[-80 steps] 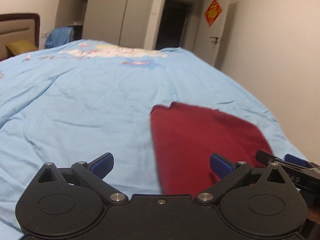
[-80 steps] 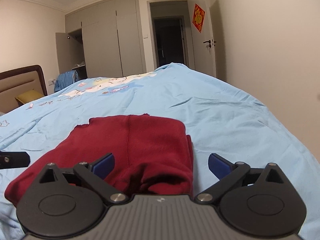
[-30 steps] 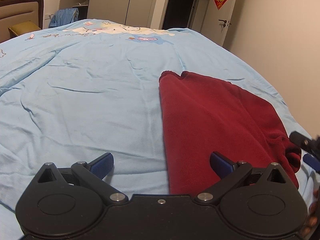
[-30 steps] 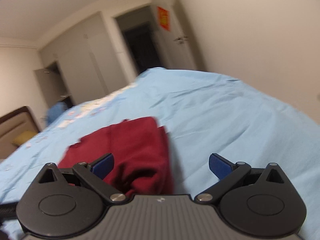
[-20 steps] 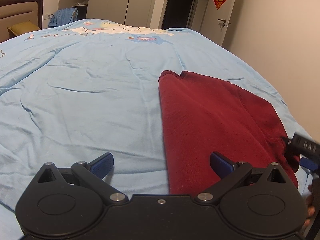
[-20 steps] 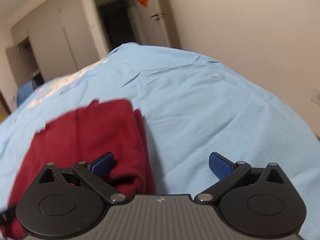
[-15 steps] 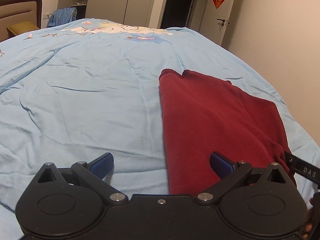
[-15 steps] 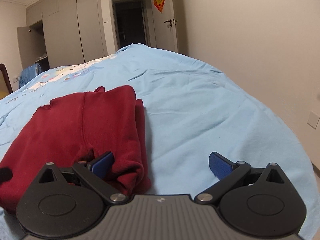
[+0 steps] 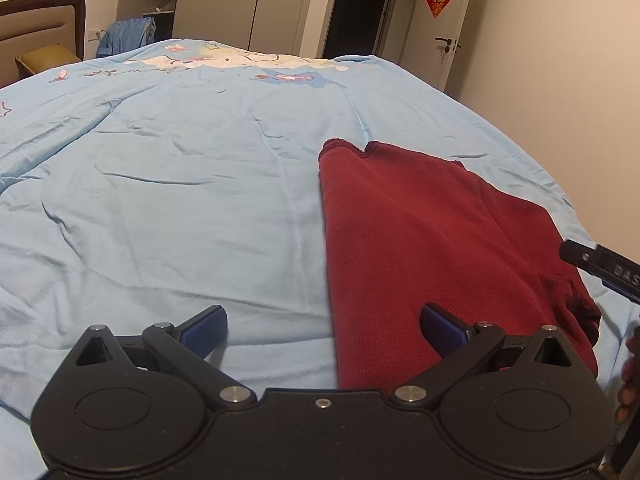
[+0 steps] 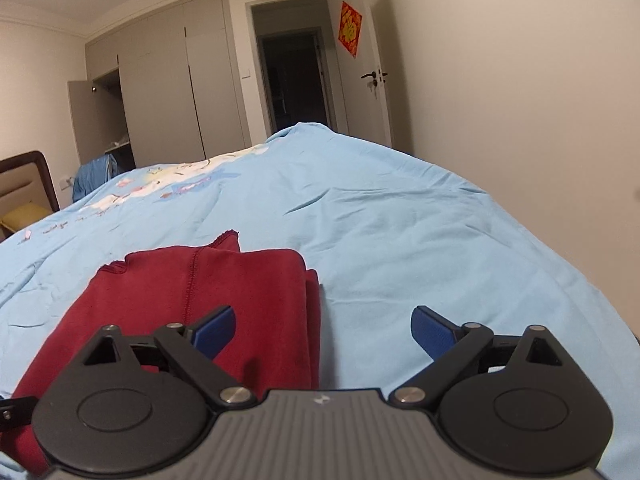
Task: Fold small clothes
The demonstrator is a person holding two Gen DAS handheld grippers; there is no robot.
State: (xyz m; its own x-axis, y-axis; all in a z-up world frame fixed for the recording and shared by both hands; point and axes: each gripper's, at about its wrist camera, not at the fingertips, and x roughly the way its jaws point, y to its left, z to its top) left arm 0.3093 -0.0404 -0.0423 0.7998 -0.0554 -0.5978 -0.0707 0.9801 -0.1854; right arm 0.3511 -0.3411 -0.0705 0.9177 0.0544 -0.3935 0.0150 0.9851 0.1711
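Note:
A dark red garment (image 9: 420,240) lies folded lengthwise on the light blue bedspread (image 9: 180,200). My left gripper (image 9: 324,326) is open at its near left edge, one pad over the bedspread, the other over the red cloth. The right gripper's finger (image 9: 600,266) shows at the right edge of that view, over the garment's near right corner. In the right wrist view the red garment (image 10: 192,300) shows a stitched seam and a folded right edge. My right gripper (image 10: 322,330) is open above that edge, holding nothing.
The bedspread (image 10: 400,220) runs far back to a cartoon print. A headboard (image 9: 44,20) and a yellow pillow (image 9: 44,58) stand at the far left. Wardrobe doors (image 10: 180,80), a dark doorway (image 10: 296,76) and a wall (image 10: 520,80) close to the bed's right side.
My right gripper swung from a tilted view to a level one and rose a little over the garment's right edge. The left gripper barely moved. The garment lies the same.

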